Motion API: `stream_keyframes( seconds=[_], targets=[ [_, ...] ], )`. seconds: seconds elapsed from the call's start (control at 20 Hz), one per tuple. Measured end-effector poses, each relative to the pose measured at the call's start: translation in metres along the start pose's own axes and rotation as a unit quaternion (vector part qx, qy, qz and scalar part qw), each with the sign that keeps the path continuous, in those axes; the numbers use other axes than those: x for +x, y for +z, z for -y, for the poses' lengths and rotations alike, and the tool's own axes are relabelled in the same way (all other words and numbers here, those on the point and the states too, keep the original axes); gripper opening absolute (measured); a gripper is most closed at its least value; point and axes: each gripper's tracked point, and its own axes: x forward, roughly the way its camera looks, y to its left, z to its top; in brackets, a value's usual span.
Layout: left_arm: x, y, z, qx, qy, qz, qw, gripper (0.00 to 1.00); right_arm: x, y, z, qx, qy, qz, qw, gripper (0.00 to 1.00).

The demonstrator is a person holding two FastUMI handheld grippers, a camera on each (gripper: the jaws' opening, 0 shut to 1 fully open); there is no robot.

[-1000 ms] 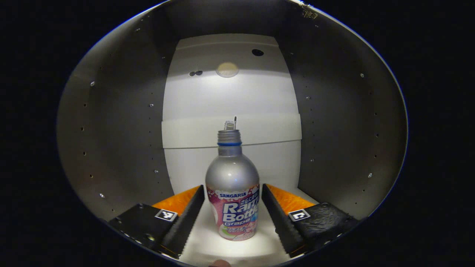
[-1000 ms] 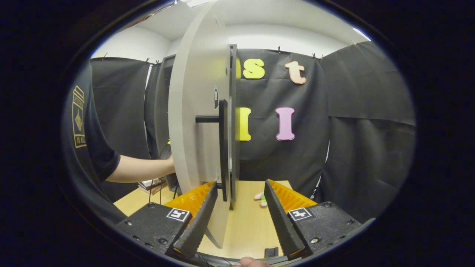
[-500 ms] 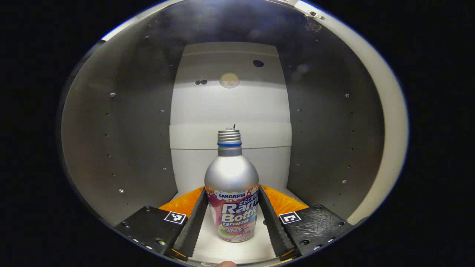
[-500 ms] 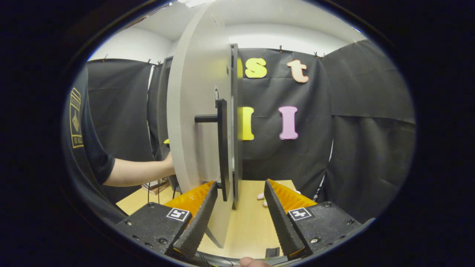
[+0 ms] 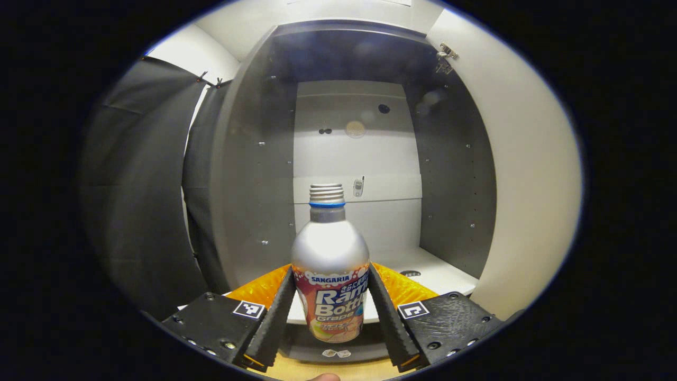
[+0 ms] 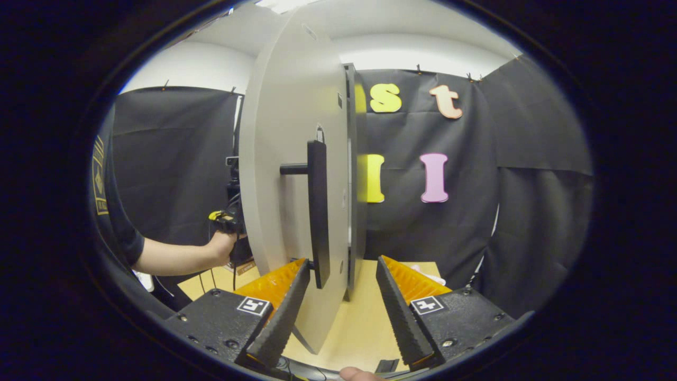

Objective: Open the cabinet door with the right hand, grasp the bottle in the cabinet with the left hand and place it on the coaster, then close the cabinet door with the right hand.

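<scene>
In the left gripper view we see the grey cabinet's (image 5: 254, 174) open interior and white shelf (image 5: 433, 270). The right gripper view gives us its pale round-edged door (image 6: 285, 159), edge-on, with a black bar handle (image 6: 317, 211) above the wooden tabletop (image 6: 359, 323). A person's forearm (image 6: 180, 256) disappears behind the door. The silver aluminium bottle with a pink label (image 5: 330, 275) stands upright, clamped between the left gripper (image 5: 330, 312) fingers, near the shelf's front edge. The right gripper (image 6: 338, 312) fingers are spread apart, gripping nothing.

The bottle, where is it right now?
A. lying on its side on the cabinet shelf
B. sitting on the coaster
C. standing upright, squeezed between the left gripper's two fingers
C: in the left gripper view the bottle stands upright with the left gripper pressing it from both sides, in front of the open cabinet.
</scene>
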Motion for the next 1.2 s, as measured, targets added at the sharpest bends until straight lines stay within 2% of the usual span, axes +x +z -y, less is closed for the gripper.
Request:
stream_keyframes(
  seconds=[0.4,0.5,0.55,0.65,0.7,0.85,1.0,1.2],
  targets=[
    [-0.083,-0.028,-0.036,-0.009,0.029,-0.002,1.000,0.76,0.005,-0.001,-0.009,0.011,0.077,-0.014,0.997,0.83],
    [-0.093,-0.046,-0.044,-0.002,0.031,0.000,1.000,0.76,0.006,0.001,-0.012,0.001,0.084,-0.013,0.996,0.92],
    [-0.099,-0.058,-0.047,0.007,0.033,-0.003,0.999,0.76,0.007,0.002,-0.013,-0.008,0.086,-0.014,0.996,0.95],
    [-0.110,-0.092,-0.053,0.028,0.042,-0.022,0.998,0.76,0.006,0.002,-0.016,-0.023,0.086,-0.016,0.996,0.95],
    [-0.117,-0.114,-0.053,0.030,0.042,-0.034,0.998,0.76,0.007,0.002,-0.019,-0.029,0.089,-0.019,0.995,0.93],
    [-0.137,-0.172,-0.060,0.034,0.057,-0.067,0.996,0.76,0.011,0.003,-0.025,-0.043,0.106,-0.033,0.993,0.95],
    [-0.158,-0.217,-0.072,0.042,0.075,-0.094,0.992,0.77,0.012,0.005,-0.031,-0.063,0.119,-0.036,0.990,0.95],
    [-0.181,-0.261,-0.091,0.030,0.099,-0.117,0.988,0.77,0.014,0.003,-0.038,-0.052,0.130,-0.041,0.989,0.96]
  ],
)
